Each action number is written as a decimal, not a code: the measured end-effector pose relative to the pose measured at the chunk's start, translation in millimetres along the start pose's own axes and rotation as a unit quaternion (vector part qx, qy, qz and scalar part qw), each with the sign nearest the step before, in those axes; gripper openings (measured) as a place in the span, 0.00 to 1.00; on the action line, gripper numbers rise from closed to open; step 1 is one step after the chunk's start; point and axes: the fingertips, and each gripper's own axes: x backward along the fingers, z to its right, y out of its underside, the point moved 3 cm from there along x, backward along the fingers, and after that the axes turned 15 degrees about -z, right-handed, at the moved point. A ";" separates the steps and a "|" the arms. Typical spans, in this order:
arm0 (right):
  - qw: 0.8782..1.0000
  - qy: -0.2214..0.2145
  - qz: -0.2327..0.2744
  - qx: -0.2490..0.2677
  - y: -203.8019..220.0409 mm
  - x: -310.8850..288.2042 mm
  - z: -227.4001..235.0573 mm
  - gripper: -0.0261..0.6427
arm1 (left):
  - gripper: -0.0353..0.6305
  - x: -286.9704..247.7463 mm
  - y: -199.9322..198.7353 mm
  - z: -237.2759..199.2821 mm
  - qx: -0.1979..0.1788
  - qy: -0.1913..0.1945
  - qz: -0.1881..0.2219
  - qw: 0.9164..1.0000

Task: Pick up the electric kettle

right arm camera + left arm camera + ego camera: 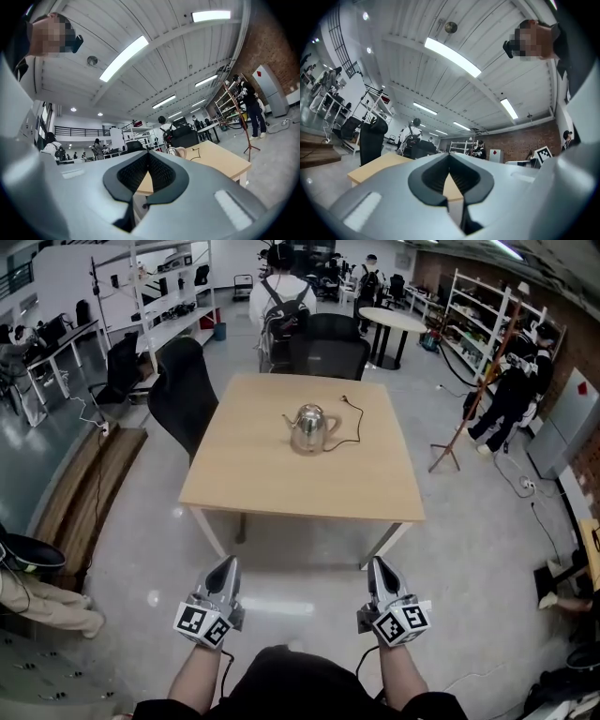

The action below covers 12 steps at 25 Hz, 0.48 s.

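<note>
one kettle (310,428) well beyond hand-held grippers (227,563) (379,563)

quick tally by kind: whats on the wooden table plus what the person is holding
electric kettle: 1
black cord: 1
grippers: 2, left gripper and right gripper
total: 4

The shiny metal electric kettle (307,428) stood centrally on the square light-wood table (272,486), with the thin black cord (353,424) to its right. Black office chairs (328,352) stood behind the far edge. The left gripper (227,564) and right gripper (380,565) hung side by side before the near edge.
</note>
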 end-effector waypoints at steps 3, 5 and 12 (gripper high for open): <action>1.000 0.003 0.004 -0.009 -3.6 -2.7 13.6 0.04 | 0.05 -13.0 5.1 -0.1 -0.003 -0.002 -0.010 1.000; 1.000 0.003 0.002 -0.008 -4.1 -3.4 20.1 0.04 | 0.05 -18.7 6.7 1.1 0.001 -0.005 -0.011 1.000; 0.999 0.015 -0.014 -0.025 1.9 -5.0 48.6 0.04 | 0.05 -39.2 3.9 14.0 0.014 -0.011 -0.004 1.000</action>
